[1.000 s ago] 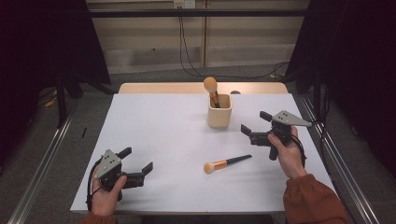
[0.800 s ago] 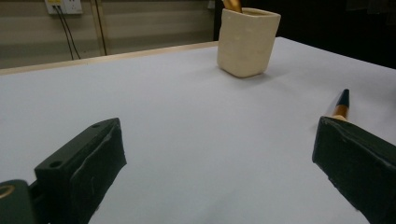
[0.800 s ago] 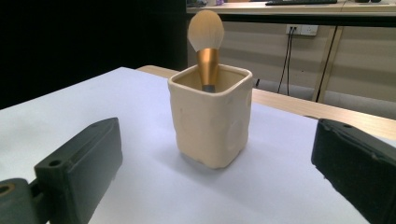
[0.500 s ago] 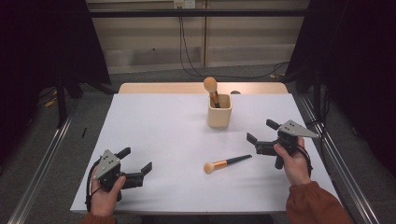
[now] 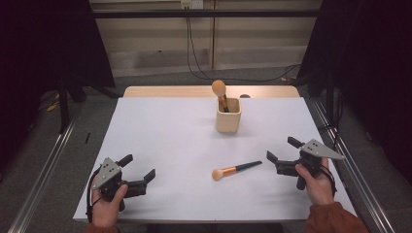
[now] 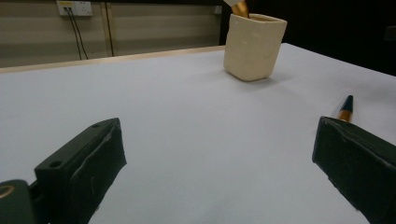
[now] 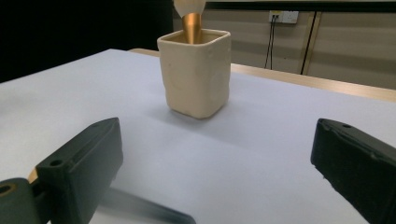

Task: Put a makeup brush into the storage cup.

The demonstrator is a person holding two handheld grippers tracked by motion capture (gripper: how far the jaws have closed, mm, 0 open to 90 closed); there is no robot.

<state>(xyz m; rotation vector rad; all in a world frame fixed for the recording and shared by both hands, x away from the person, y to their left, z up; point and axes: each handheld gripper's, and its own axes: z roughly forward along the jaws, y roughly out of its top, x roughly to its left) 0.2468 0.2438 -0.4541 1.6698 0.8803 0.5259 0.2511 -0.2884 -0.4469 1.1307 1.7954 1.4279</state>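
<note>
The loose makeup brush (image 5: 236, 169) lies flat on the white counter (image 5: 165, 131), bristle head toward the person, dark handle tip pointing at the right claw (image 5: 282, 154). That claw sits just beside the handle tip, jaws spread wide and holding nothing. Farther back stands a cream cup (image 5: 228, 115) with a second brush (image 5: 220, 92) upright in it, bristles up. The left claw (image 5: 140, 168) rests near the counter's front left corner, well apart from the brush, jaws also wide and empty
</note>
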